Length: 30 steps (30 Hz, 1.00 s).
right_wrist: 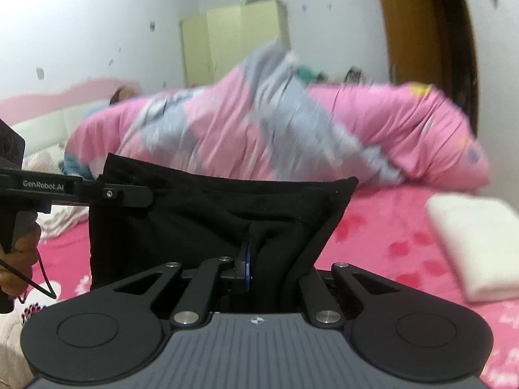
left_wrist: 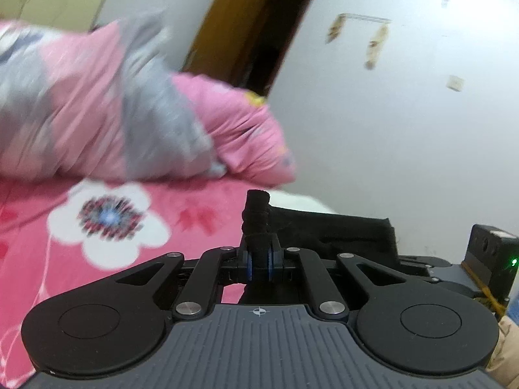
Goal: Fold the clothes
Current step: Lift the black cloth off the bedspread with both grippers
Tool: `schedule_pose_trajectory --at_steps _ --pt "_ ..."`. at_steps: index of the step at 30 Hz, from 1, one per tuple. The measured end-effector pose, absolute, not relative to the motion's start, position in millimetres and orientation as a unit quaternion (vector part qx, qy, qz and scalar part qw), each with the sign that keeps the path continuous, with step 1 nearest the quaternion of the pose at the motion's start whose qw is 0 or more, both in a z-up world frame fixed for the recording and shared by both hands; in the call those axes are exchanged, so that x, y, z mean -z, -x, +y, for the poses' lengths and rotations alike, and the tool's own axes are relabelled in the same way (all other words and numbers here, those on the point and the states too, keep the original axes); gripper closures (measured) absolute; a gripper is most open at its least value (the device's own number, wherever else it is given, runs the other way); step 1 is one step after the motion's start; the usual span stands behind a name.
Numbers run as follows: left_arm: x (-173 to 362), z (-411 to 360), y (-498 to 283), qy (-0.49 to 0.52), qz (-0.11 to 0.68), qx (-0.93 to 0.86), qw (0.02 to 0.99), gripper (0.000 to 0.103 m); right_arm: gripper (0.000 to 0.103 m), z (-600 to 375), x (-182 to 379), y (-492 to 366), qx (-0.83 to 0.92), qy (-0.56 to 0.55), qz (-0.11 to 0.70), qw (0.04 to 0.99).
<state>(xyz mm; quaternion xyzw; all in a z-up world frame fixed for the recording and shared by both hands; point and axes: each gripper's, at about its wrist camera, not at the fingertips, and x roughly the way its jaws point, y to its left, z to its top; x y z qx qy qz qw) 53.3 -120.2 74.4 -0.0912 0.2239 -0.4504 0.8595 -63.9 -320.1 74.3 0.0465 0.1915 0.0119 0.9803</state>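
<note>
A black garment (right_wrist: 207,217) hangs stretched between both grippers above the pink floral bed sheet (right_wrist: 389,240). My right gripper (right_wrist: 256,259) is shut on one bunched edge of it, the cloth covering its right finger. Seen from the right wrist view, my left gripper (right_wrist: 129,194) comes in from the left and pinches the garment's upper left corner. In the left wrist view my left gripper (left_wrist: 258,259) is shut on a rolled bit of the black garment (left_wrist: 327,230), which trails off to the right towards the other gripper's body (left_wrist: 489,259).
A rumpled pink and grey quilt (right_wrist: 292,129) is heaped across the back of the bed. A folded white cloth (right_wrist: 480,243) lies on the sheet at right. A hand (right_wrist: 16,259) holds the left gripper's handle. Behind stand a yellow wardrobe (right_wrist: 233,42) and a brown door (left_wrist: 246,32).
</note>
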Motion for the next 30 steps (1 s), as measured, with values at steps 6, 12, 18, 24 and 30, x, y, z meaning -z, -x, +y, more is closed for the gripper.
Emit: schedule_pose_trajectory --at_steps 6,12,18,24,30 --pt "-122.4 -171.0 -23.6 0.051 0.166 0.495 0.851 0.097 0.096 -350.6 -113.0 103.0 0.035 -0.027 0.120 0.992" --pt "-154.4 -243.9 -20.8 0.033 0.126 0.532 0.836 0.097 0.096 -398.6 -154.0 122.4 0.106 0.017 0.065 0.992" --pt "-166.7 -312.4 -31.1 0.037 0.115 0.555 0.823 0.097 0.096 -448.1 -180.7 119.6 0.167 0.055 0.041 0.984" --pt "-165.4 -371.0 -39.2 0.038 0.108 0.574 0.811 0.097 0.096 -498.4 -186.6 109.5 0.205 0.072 0.033 0.976" --pt "-150.8 -417.2 -51.3 0.038 0.114 0.587 0.801 0.097 0.096 -542.8 -173.1 104.5 0.224 0.060 0.029 0.972"
